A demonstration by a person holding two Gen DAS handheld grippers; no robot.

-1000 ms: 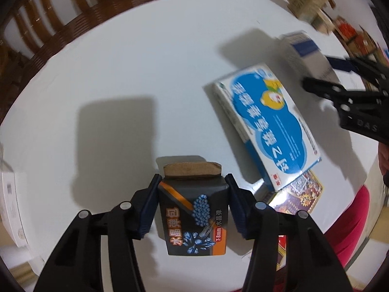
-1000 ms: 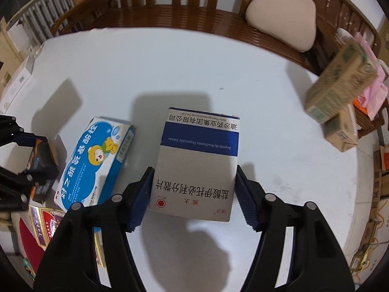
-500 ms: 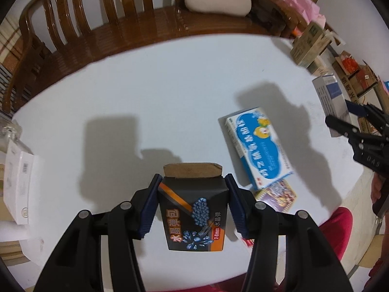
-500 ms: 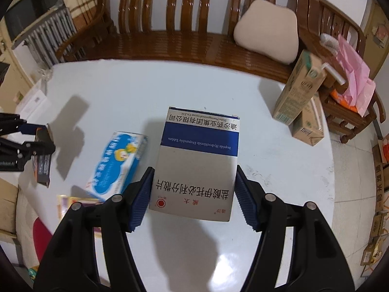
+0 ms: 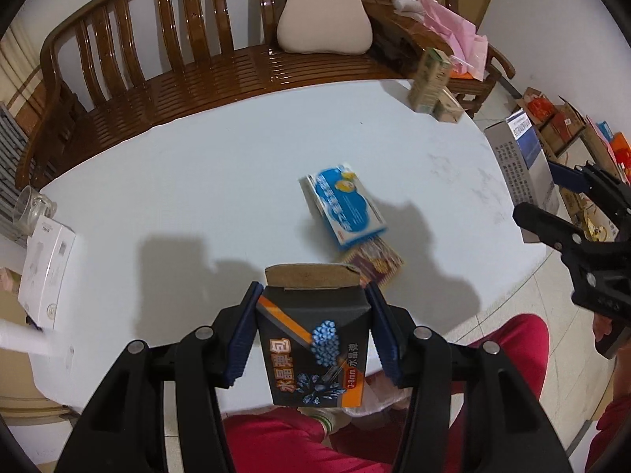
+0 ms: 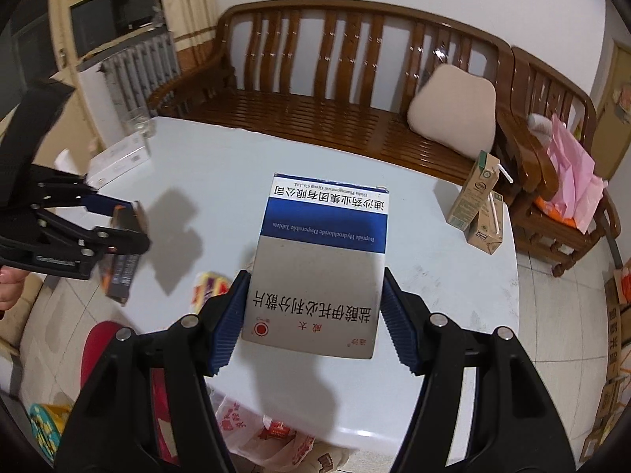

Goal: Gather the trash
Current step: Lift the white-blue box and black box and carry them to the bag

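Observation:
My left gripper [image 5: 313, 335] is shut on a small black carton [image 5: 315, 351] with orange stripe and blue beads, held high above the white table [image 5: 221, 181]. My right gripper [image 6: 313, 315] is shut on a grey and blue medicine box [image 6: 319, 260], also lifted above the table [image 6: 221, 165]. Each gripper shows in the other's view: the right one [image 5: 552, 213] with its box [image 5: 520, 157] at the right, the left one [image 6: 118, 220] with the black carton [image 6: 124, 264] at the left. A blue cartoon box [image 5: 343, 203] and a colourful flat packet [image 5: 372, 262] lie on the table.
Two drink cartons [image 6: 479, 207] stand at the table's far right corner. A white box [image 5: 45, 266] and a glass [image 5: 29, 209] sit at the left edge. A wooden bench [image 5: 189, 71] with a cushion [image 5: 323, 17] runs behind. A plastic bag [image 6: 268, 433] and red-clad legs [image 5: 299, 441] are below.
Both grippers have risen and pulled back from the table with their boxes still held. The table and the blue box look smaller, and the bench and floor have come into view.

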